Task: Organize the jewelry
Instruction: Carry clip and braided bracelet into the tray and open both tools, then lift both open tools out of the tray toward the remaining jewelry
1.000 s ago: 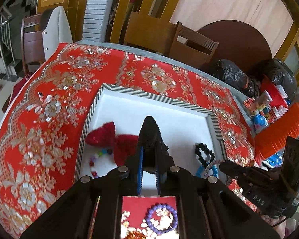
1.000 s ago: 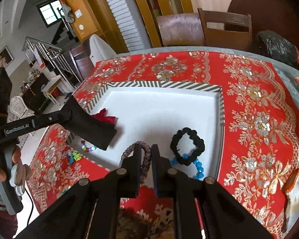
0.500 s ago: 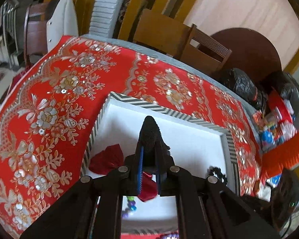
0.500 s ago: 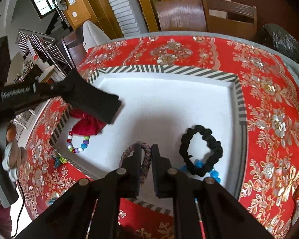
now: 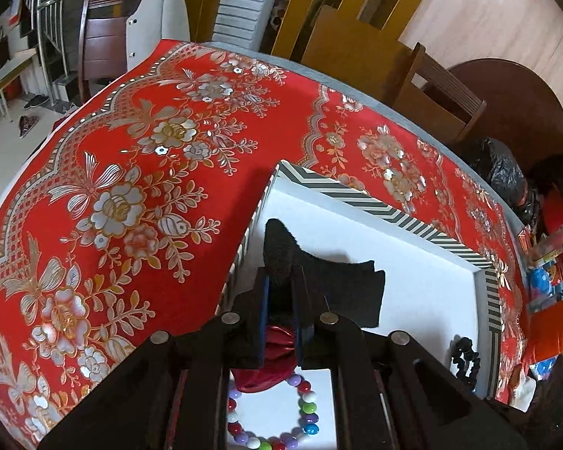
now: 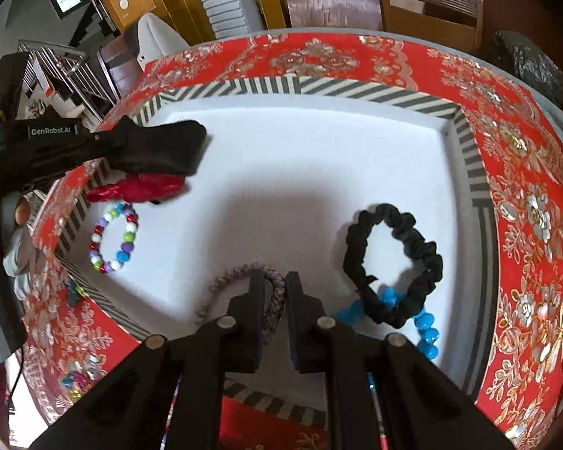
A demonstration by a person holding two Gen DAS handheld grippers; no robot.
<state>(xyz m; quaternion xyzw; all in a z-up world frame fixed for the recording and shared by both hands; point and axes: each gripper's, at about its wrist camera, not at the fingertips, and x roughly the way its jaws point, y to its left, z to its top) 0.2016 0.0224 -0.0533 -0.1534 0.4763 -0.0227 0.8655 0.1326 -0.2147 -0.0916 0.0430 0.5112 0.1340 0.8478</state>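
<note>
red floral tablecloth [image 5: 139,172], white tray [image 6: 319,86] — left claw [image 5: 281,296] grasping black cloth [image 5: 337,285], right claw [image 6: 277,300] pinching braided band [image 6: 236,273]

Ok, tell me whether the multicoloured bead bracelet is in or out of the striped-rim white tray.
In: the multicoloured bead bracelet lies flat on the white floor of the striped-rim tray, near its left corner.

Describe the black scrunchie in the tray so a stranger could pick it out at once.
Find the white tray with the striped rim on the red floral tablecloth. In the right wrist view, look at its right side, near the rim. The black scrunchie is the ruffled fabric ring lying partly over a bright blue bead bracelet; it is the only all-black loop lying flat there.
</note>
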